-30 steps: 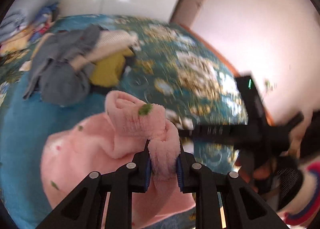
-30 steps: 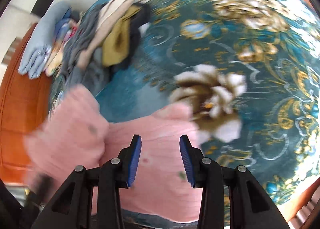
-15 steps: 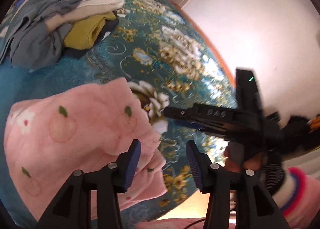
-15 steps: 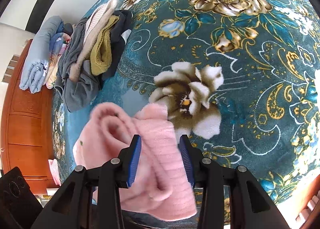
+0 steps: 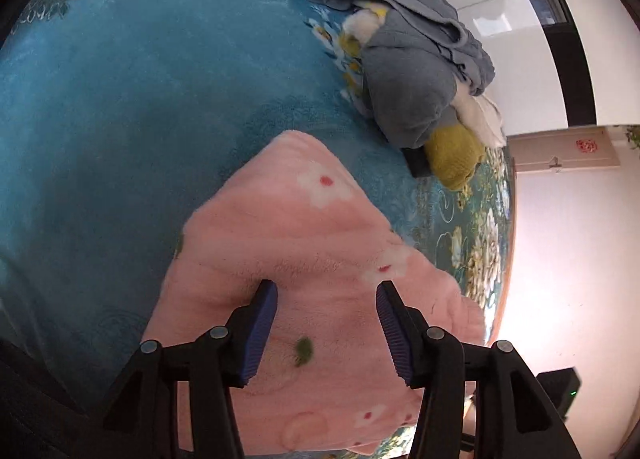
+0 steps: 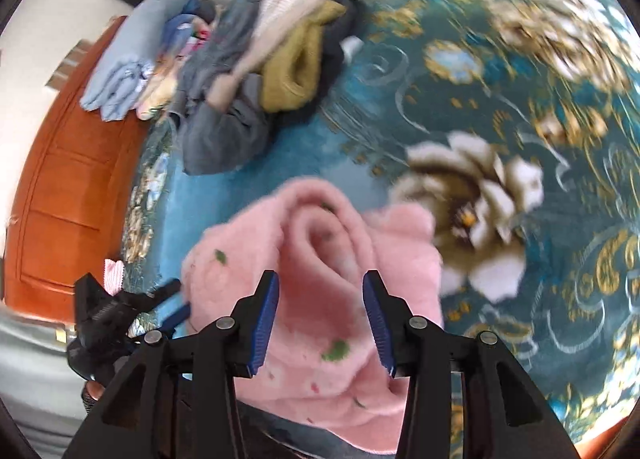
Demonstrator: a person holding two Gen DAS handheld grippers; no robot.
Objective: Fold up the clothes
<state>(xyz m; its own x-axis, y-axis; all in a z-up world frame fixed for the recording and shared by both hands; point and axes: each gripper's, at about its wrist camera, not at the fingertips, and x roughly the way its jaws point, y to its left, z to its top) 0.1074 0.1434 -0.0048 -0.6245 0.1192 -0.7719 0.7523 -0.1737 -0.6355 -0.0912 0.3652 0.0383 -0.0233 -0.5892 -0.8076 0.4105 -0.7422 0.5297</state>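
We have both tongs wide apart, holding nothing: the left gripper [image 5: 326,323] hovers over the pink fleece garment [image 5: 312,259], which lies partly folded on the teal floral bedspread [image 5: 100,99], and the right gripper [image 6: 320,315] straddles a rolled bulge of the same garment [image 6: 320,251] without pinching it. The unfolded pile of grey, cream and mustard clothes [image 5: 416,91] sits at about one o'clock from the left gripper. The risk we see is the plush roll springing open once nothing pins it, or a jaw snagging the fleece and dragging the fold askew. The right view is blurred, so closing there could catch too many layers.
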